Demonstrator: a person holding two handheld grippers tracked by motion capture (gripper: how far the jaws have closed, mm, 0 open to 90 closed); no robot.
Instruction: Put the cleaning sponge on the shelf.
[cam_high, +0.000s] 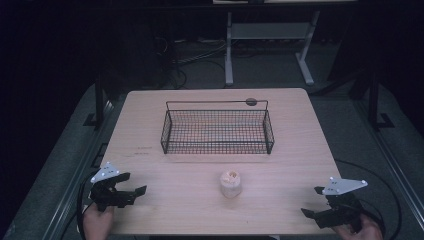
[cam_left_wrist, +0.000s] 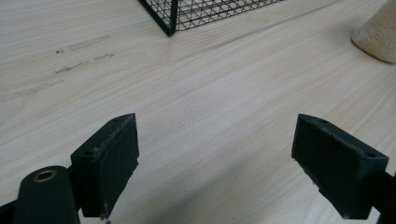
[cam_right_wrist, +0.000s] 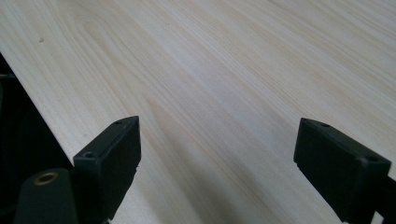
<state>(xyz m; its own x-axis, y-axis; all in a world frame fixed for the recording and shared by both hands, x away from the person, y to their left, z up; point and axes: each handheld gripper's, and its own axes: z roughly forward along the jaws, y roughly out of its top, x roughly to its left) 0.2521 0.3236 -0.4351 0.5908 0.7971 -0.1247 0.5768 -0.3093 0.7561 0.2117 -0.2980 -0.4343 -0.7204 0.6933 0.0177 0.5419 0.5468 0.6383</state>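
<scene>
Small beige cup-shaped object (cam_high: 231, 183) with pale contents stands upright on the light wooden table (cam_high: 165, 200), its long axis vertical and its opening facing up, near the black wire basket (cam_high: 217, 131), probably its destination. Left gripper (cam_high: 134, 191) and right gripper (cam_high: 311, 201) rest apart at the near corners, jaws wide open, empty.

Pale wood-grain table (cam_high: 150, 210), black wire-mesh basket (cam_high: 217, 131), cream-beige little cup thing (cam_high: 231, 183) with orangey bits inside. Black grippers, left gripper (cam_high: 131, 187), right gripper (cam_high: 312, 201), light grey top plates.
</scene>
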